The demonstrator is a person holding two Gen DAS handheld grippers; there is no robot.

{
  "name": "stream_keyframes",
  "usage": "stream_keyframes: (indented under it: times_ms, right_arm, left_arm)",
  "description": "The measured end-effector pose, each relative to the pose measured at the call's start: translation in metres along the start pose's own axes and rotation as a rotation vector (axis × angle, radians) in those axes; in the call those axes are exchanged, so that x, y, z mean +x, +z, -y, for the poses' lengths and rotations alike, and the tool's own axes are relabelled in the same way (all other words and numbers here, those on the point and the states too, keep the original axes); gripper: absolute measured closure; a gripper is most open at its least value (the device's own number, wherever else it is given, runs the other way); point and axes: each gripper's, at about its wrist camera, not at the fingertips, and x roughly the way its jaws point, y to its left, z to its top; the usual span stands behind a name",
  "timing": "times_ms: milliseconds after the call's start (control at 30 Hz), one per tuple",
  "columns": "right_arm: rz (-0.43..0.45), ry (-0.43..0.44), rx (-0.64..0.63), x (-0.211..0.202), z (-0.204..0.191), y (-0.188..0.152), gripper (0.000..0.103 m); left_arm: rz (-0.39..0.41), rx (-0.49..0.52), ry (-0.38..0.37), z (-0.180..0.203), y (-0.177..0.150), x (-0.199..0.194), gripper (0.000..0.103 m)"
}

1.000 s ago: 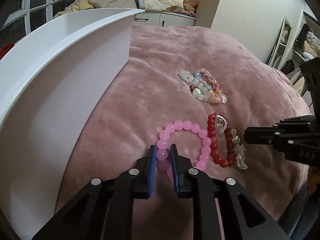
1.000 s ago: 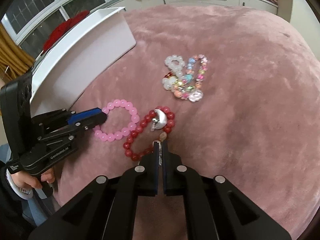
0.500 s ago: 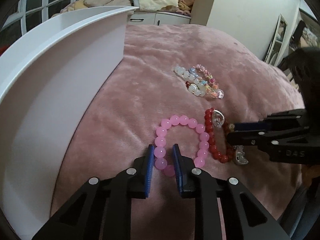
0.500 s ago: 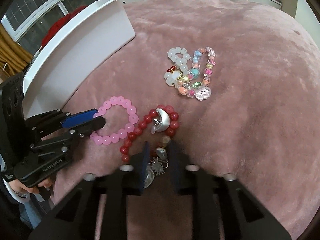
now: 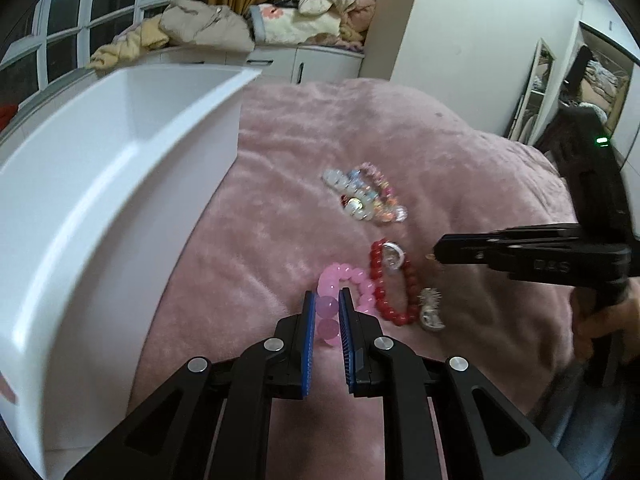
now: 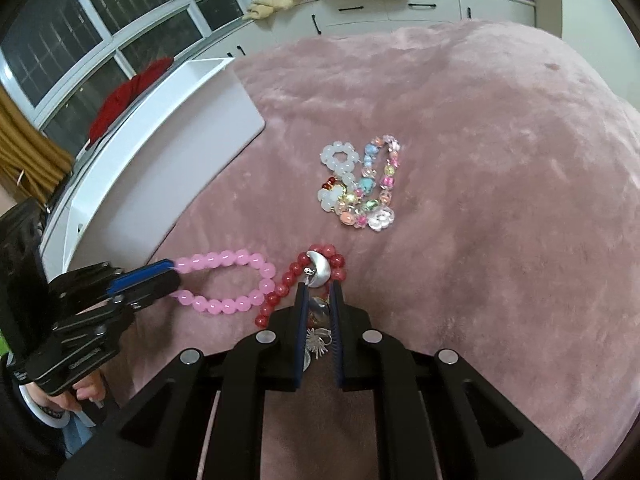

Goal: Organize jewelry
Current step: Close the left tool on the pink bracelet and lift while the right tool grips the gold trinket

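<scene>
My left gripper (image 5: 326,300) has its jaws clamped on the pink bead bracelet (image 6: 236,282); my right gripper (image 6: 318,292) has its jaws pinching the red bead bracelet (image 6: 288,280) at its silver charms. Both bracelets lie touching on the pink blanket (image 6: 480,160) near its front edge, the white tray (image 5: 100,208) at its left edge, mixed pastel bracelets (image 6: 360,184) mid-blanket.

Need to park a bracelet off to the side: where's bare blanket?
Bare pink blanket lies right of the pastel bracelet pile, and between the white bin and that pile. It is crowded near the pink bracelet and red bracelet, where both tongs work.
</scene>
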Motion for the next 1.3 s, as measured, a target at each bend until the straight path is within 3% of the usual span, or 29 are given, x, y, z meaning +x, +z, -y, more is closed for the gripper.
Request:
stream_keyframes:
  times_ms: [300, 400, 467, 533, 667, 767, 1033, 1300]
  right_arm:
    - [-0.033, -0.057, -0.085, 0.009, -0.013, -0.006, 0.093]
    - [-0.035, -0.062, -0.071, 0.010, -0.010, -0.007, 0.088]
    - [-0.047, -0.061, -0.070, 0.014, -0.009, -0.007, 0.074]
    - [-0.068, -0.075, -0.090, 0.021, -0.012, -0.008, 0.071]
    - [-0.106, -0.106, -0.145, 0.034, -0.019, -0.011, 0.078]
    - [-0.094, -0.105, -0.143, 0.033, -0.018, -0.011, 0.087]
    - [-0.005, -0.079, -0.117, 0.003, -0.021, -0.004, 0.087]
    - [0.113, 0.010, -0.149, -0.037, -0.056, 0.032, 0.087]
  left_arm:
    - [0.074, 0.006, -0.007, 0.003, 0.010, -0.044, 0.086]
    - [0.096, 0.018, -0.001, 0.003, 0.014, -0.058, 0.086]
    - [0.109, 0.013, -0.002, 0.001, 0.015, -0.064, 0.086]
    - [0.118, 0.003, -0.007, -0.001, 0.014, -0.069, 0.086]
    - [0.122, 0.004, -0.012, -0.002, 0.012, -0.076, 0.086]
    - [0.132, 0.005, -0.018, -0.002, 0.012, -0.083, 0.086]
    - [0.169, 0.005, -0.009, -0.010, 0.017, -0.105, 0.086]
    - [0.209, -0.011, 0.009, -0.031, 0.035, -0.138, 0.086]
